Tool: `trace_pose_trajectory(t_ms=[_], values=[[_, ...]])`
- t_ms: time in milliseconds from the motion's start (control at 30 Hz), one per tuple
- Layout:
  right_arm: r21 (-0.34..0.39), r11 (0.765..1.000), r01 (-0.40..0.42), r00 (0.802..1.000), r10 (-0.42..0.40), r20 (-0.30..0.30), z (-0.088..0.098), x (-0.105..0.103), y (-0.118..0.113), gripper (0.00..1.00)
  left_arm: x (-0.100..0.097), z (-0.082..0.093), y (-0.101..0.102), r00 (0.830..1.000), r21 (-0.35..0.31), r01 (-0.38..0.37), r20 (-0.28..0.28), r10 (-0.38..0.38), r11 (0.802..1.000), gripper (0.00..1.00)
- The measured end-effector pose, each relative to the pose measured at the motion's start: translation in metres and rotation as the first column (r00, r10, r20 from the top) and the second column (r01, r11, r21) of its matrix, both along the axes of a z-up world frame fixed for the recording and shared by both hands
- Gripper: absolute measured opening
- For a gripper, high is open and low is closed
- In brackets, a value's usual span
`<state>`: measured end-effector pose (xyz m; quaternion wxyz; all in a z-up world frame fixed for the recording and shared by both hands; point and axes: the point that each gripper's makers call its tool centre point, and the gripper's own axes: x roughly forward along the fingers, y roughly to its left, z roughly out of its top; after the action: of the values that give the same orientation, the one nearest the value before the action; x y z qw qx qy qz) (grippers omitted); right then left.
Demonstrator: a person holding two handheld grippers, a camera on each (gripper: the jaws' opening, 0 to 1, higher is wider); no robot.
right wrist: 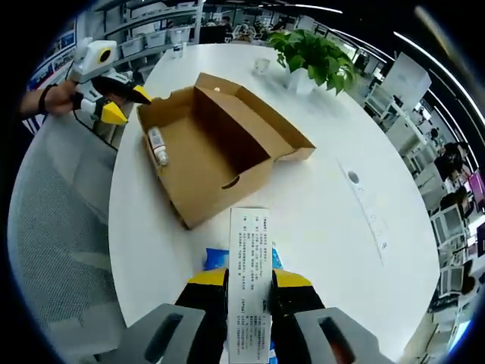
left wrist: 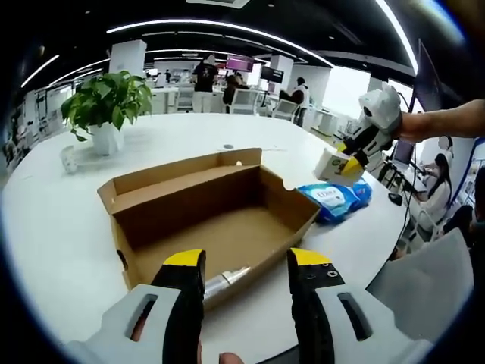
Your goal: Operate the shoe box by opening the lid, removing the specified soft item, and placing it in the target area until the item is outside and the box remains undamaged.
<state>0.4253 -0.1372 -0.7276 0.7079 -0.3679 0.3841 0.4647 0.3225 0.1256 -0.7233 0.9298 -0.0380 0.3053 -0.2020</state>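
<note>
Our right gripper point(right wrist: 249, 282) has its jaws clenched on the soft tissue pack point(right wrist: 249, 277), already out of the shoe box point(right wrist: 216, 144) and above a blue pack point(left wrist: 337, 199) on the worktop point(right wrist: 326, 205). We should lower it level beside that pack, well inside the worktop edge. Our left gripper point(left wrist: 247, 262) hovers released at the box's near wall, where a small bottle point(right wrist: 157, 145) lies inside; bare worktop surrounds the box.

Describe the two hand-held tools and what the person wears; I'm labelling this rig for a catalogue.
Each claw, the left claw and the right claw, has black fingers with yellow tips on a pale grey body with slots. A dark band sits on one wrist; no sleeves show.
</note>
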Motion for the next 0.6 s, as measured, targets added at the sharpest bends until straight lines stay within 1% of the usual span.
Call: trace_pose_trajectory(t_ms=[133,367,600], values=[[0.001,1.000,0.016,1.000,-0.016,0.000,0.000,-0.001,-0.015,0.17,0.001,-0.001,0.003,1.000,0.010,-0.012,-0.003,0.012,1.000,0.44],[-0.007,0.999,0.048,0.999,-0.048,-0.005,-0.003,-0.005,-0.046,0.17,0.004,-0.002,0.015,0.998,0.021,-0.058,-0.002,0.058,0.998,0.44],[-0.014,0.998,0.062,0.998,-0.062,-0.016,-0.009,-0.014,-0.068,0.17,0.000,0.002,0.020,0.996,0.034,-0.092,-0.001,0.093,0.995,0.44]])
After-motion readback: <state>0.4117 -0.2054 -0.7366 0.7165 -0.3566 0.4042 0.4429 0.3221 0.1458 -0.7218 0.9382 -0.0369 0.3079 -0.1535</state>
